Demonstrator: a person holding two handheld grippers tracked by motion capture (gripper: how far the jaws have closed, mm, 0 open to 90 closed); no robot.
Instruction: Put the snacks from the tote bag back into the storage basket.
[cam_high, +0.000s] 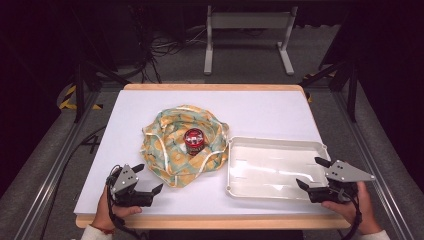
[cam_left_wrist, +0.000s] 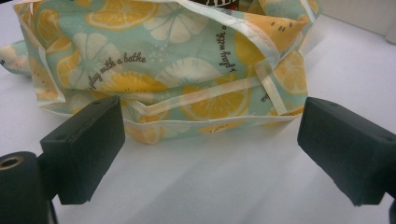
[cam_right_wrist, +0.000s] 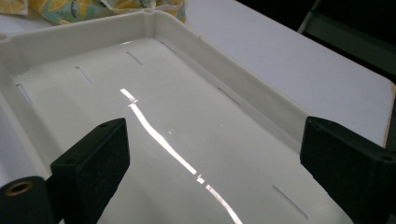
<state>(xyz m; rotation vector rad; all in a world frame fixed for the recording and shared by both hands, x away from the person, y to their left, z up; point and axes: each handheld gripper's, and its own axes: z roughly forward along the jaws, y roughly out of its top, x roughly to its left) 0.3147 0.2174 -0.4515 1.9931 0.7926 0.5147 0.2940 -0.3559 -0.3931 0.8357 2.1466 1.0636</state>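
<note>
Can sits in citrus-print cloth bag | white tray bare | left tool, right tool released

Bare table across the far strip and far left. Rumpled cloth with a can on it blocks the centre; white tray fills the near right, touching the cloth. Open near-left strip ahead of left gripper; right gripper over tray rim.

The cloth is pale teal with yellow-orange citrus slices, cream trim and dark script. On its middle sits a red can with a dark top. Just right of the cloth, the tray is glossy white. The surface is white, edged in light wood.
</note>
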